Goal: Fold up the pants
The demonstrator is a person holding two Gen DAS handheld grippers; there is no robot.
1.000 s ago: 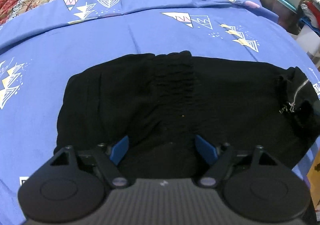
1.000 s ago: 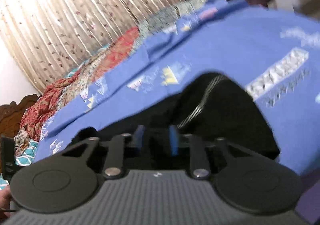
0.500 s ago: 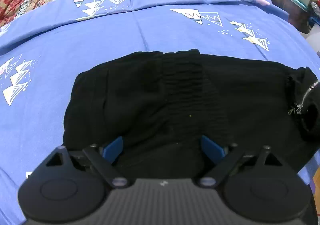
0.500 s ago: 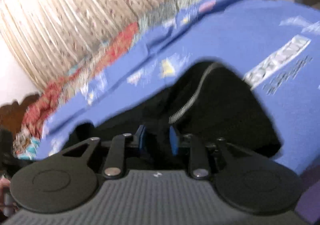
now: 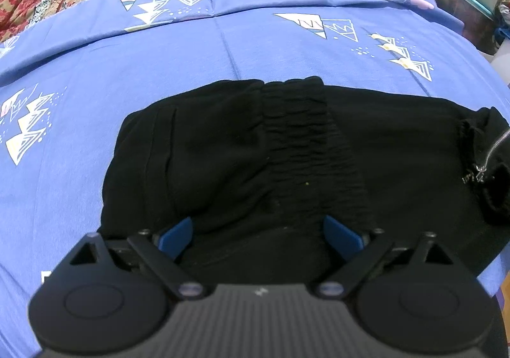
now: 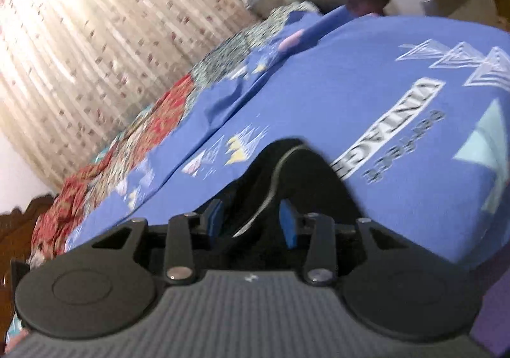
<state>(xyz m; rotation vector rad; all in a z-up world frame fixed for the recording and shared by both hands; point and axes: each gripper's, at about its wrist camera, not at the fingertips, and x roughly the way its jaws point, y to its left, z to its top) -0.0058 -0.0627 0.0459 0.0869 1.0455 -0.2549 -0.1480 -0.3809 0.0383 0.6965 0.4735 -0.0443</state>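
- The pants (image 5: 280, 167) lie folded into a black bundle near the bed's (image 5: 223, 49) front edge, waistband across the middle, zipper end (image 5: 487, 157) by the right edge.
- The left gripper (image 5: 259, 237) hovers over the near hem; its jaws have just been opening and stand wide, pads clear of the cloth.
- The right gripper (image 6: 251, 221) sits at the zipper end; its jaws have just been opening, cloth between them but loose.
- To release well, I would let both pairs of jaws part fully, then lift straight off so no layer drags.
- The bulging zipper end probably needs pressing flat.
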